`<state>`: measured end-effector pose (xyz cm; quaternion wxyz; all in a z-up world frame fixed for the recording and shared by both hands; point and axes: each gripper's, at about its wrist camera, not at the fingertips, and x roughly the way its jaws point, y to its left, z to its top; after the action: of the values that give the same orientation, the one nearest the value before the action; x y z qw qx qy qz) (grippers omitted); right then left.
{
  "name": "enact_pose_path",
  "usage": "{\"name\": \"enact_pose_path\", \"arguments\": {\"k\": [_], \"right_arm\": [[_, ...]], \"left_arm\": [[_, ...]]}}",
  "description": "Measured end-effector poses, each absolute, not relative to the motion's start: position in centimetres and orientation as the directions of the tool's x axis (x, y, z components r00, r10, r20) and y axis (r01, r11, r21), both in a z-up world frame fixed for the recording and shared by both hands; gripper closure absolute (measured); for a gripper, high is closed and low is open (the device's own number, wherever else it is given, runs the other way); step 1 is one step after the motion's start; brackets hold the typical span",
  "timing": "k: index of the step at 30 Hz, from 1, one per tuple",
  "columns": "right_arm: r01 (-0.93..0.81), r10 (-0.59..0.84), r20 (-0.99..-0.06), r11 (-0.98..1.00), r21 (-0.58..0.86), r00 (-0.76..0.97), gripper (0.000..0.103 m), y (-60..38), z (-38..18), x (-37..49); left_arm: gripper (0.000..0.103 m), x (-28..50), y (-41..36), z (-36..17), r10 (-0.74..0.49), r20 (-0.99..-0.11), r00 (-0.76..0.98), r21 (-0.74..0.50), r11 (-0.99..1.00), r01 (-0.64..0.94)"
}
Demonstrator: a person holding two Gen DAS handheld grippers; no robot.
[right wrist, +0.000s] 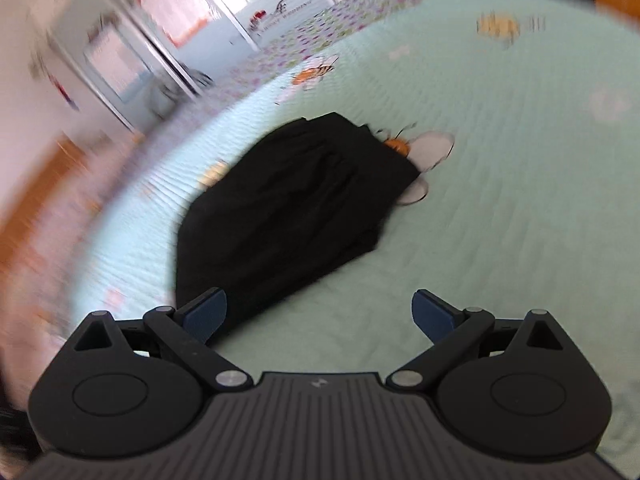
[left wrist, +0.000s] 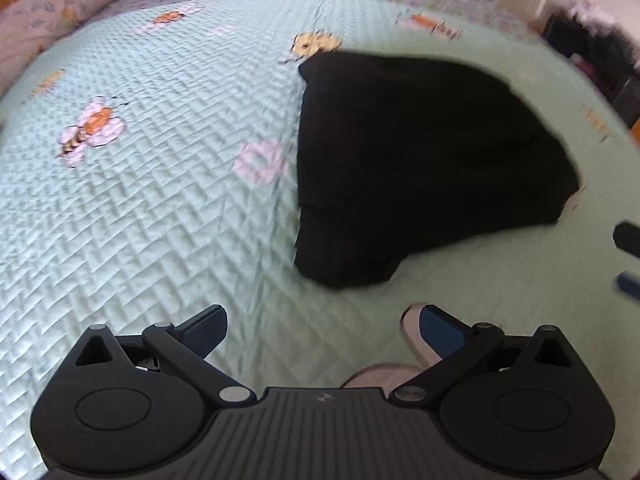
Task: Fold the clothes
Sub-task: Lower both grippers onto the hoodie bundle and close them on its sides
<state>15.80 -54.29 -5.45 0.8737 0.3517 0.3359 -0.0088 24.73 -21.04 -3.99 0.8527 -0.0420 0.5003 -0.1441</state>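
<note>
A black garment point(left wrist: 420, 160) lies folded into a compact bundle on the pale green quilted bedspread point(left wrist: 160, 208), right of centre in the left wrist view. My left gripper point(left wrist: 322, 332) hovers open just short of its near edge, nothing between the blue pads. At that view's right edge the tips of the other gripper point(left wrist: 626, 258) poke in. The right wrist view is blurred: the same black garment point(right wrist: 296, 208) lies ahead and to the left, and my right gripper point(right wrist: 320, 312) is open, its left finger point(right wrist: 206, 314) over the garment's near corner without holding it.
The bedspread point(right wrist: 500, 240) carries bee and flower prints. A floral pillow point(left wrist: 60, 8) lies at the far left of the bed. Beyond the far edge are a wall, cupboard doors point(right wrist: 132, 52) and dark furniture point(left wrist: 592, 52).
</note>
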Motion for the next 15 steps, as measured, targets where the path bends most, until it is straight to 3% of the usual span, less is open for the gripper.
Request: {"name": "enact_pose_path", "arguments": {"k": [3, 7, 15], "right_arm": [[0.201, 0.385, -0.488, 0.587, 0.785, 0.784, 0.004, -58.3, -7.4, 16.3], [0.215, 0.479, -0.41, 0.41, 0.886, 0.776, 0.004, -63.1, -10.3, 17.8], [0.205, 0.548, -0.351, 0.311, 0.928, 0.759, 0.004, -66.9, -12.7, 21.1]], "left_arm": [[0.001, 26.7, -18.6, -4.4, -0.515, -0.765, 0.387, -0.459, 0.857, 0.233], [0.001, 29.8, -16.3, -5.7, -0.67, -0.677, 0.305, -0.633, 0.741, 0.223], [0.001, 35.4, -14.2, -8.3, -0.773, -0.579, 0.258, -0.775, 0.621, 0.119]]}}
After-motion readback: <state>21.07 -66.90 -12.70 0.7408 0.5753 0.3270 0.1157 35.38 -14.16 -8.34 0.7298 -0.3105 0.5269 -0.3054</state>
